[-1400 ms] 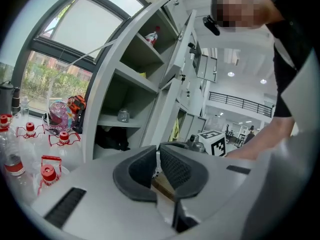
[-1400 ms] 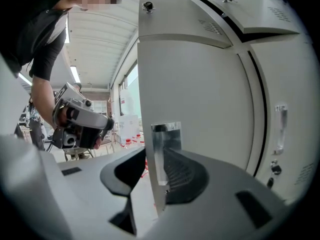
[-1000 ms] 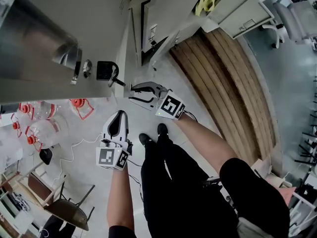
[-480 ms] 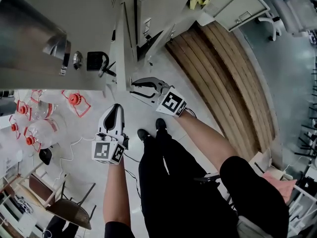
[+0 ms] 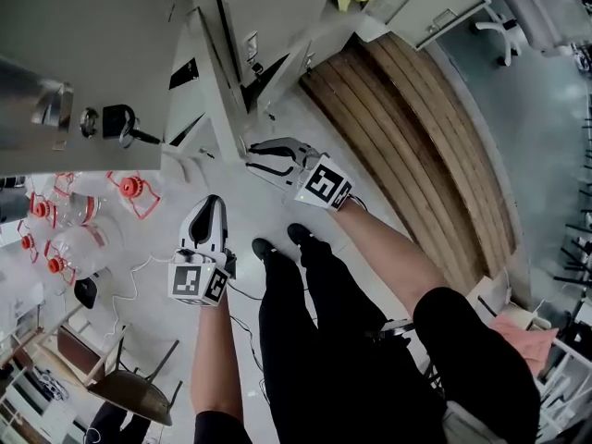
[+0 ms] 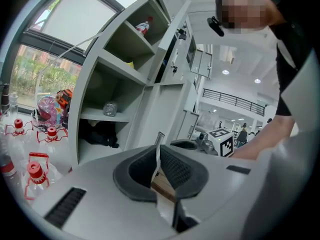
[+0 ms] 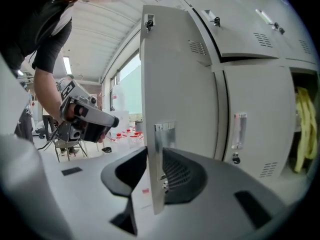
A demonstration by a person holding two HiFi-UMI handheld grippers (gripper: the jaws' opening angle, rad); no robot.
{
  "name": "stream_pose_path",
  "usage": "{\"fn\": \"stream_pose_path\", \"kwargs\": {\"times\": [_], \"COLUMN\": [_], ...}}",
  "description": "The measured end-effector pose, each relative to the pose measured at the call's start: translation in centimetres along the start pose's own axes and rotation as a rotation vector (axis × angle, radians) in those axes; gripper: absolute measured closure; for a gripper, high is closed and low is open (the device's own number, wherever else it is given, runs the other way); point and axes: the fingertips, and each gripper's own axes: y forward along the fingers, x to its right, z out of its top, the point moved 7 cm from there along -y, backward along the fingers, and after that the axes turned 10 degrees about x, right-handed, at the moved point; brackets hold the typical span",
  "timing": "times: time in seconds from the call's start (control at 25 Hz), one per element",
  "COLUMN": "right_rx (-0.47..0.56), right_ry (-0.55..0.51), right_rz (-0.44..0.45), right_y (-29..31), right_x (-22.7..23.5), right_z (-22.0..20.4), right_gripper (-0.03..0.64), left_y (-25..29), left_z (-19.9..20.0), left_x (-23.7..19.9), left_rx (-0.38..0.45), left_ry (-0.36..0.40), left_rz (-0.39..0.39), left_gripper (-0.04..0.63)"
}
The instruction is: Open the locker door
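Nearest, the right gripper (image 7: pixel 156 156): jaws have just been closing and stand narrow, one pad on each face of the locker door (image 7: pixel 177 79), clamped on its free edge near the bottom corner. Beside it, the left gripper (image 6: pixel 157 149): jaws drawn in to a thin slit with nothing between them, carried apart from the door, left of the other gripper in the head view. The locker door is swung out from the bank and stands edge-on in the right gripper view, outer face to that view's right, with a metal handle plate (image 7: pixel 164 129) just above the pads and louvre slots (image 7: pixel 197 46) near the top. Person: black trousers (image 5: pixel 314 340), black shoes (image 5: pixel 298 236) on the pale floor (image 5: pixel 268 206). Closed lockers (image 7: pixel 255 114) behind the door, the nearest with a handle (image 7: pixel 239 130) and a lock (image 7: pixel 235 159) under it. Open compartment at far right holding a yellow item (image 7: pixel 302 129), kind unclear. Open compartments (image 6: pixel 117 66) in the left gripper view: small bottle (image 6: pixel 144 26) on top, clear jar (image 6: pixel 110 109) below, dark bag (image 6: pixel 100 133) lowest. Clear bottles with red caps (image 6: pixel 34 170) on the floor to their left. Brown wooden boards (image 5: pixel 416 128) alongside the lockers. Chair (image 5: pixel 125 391) at the head view's lower left and grey office chair (image 5: pixel 546 17) at its upper right. Window (image 6: pixel 65 24), greenery beyond.
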Motion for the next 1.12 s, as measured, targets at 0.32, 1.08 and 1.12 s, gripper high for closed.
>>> {"fn": "stream_pose_path", "kwargs": {"times": [0.32, 1.08, 1.12], "right_rx": [-0.023, -0.019, -0.019], "right_ry": [-0.009, -0.049, -0.049], "right_rz": [0.01, -0.036, -0.039], "right_y": [-3.1, -8.3, -8.5], "right_x": [2.1, 6.9, 7.1], "right_z": [0.0, -0.2, -0.3], "right_gripper": [0.523, 0.534, 0.537], "left_y": [2.1, 4.6, 4.7], "left_z": [-0.9, -2.9, -3.1], "left_x": [3.5, 6.9, 7.0], "left_rx": [0.012, -0.024, -0.027], "left_ry": [-0.02, -0.003, -0.004], "left_rz": [0.005, 0.009, 0.007], "left_gripper": [0.575, 0.575, 0.575]}}
